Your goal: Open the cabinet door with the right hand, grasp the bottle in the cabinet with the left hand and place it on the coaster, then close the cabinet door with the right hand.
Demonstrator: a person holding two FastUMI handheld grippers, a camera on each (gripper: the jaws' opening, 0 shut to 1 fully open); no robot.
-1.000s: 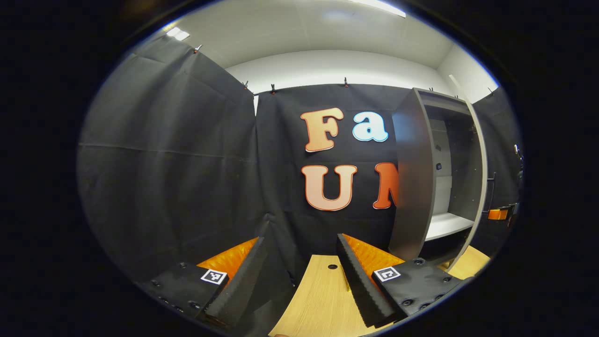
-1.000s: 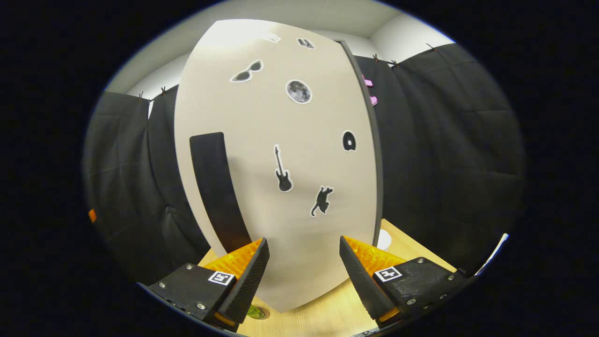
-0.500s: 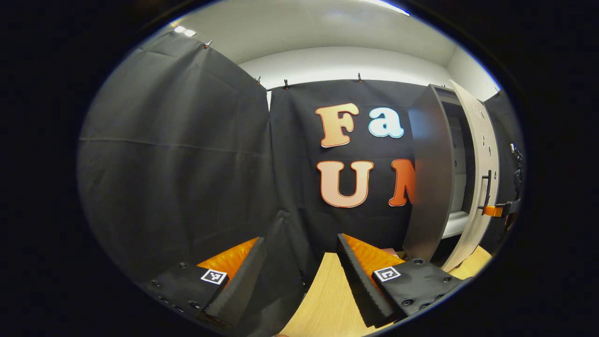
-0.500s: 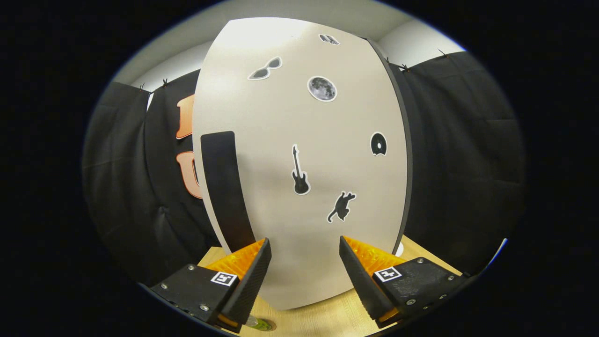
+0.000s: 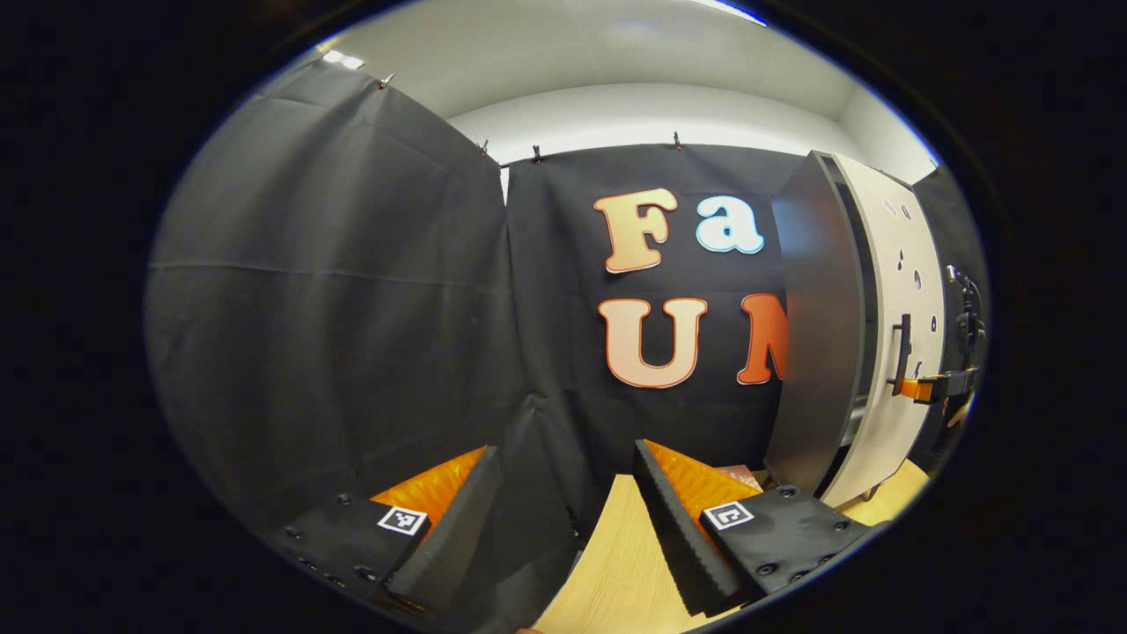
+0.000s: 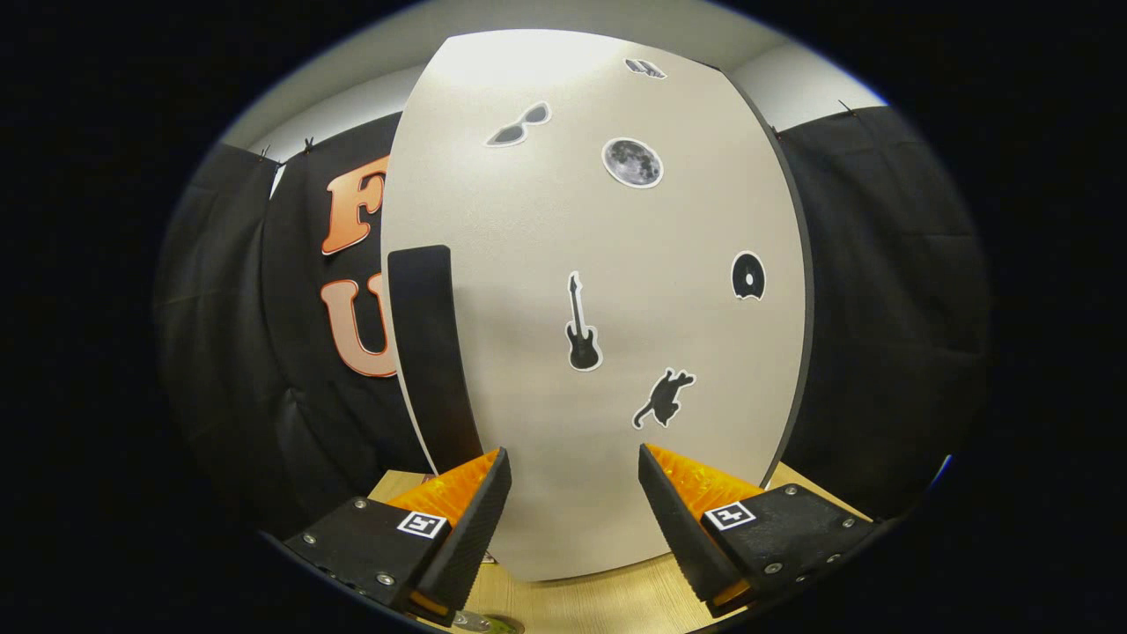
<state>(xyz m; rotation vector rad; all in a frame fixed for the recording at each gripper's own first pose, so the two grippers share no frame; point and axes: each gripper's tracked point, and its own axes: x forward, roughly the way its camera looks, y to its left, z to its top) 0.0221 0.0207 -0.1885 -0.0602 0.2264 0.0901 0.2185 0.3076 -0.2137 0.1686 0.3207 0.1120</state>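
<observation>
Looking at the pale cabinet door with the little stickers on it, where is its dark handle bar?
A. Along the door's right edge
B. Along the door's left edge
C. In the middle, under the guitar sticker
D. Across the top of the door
B: in the right gripper view the dark handle bar runs upright along the left edge of the cabinet door, with the guitar sticker further right.

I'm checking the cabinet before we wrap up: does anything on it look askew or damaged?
Nothing stands out. The cabinet door looks flat and intact, stickers lying flush, with its handle straight. The left gripper view shows it nearly shut against the cabinet.
</observation>
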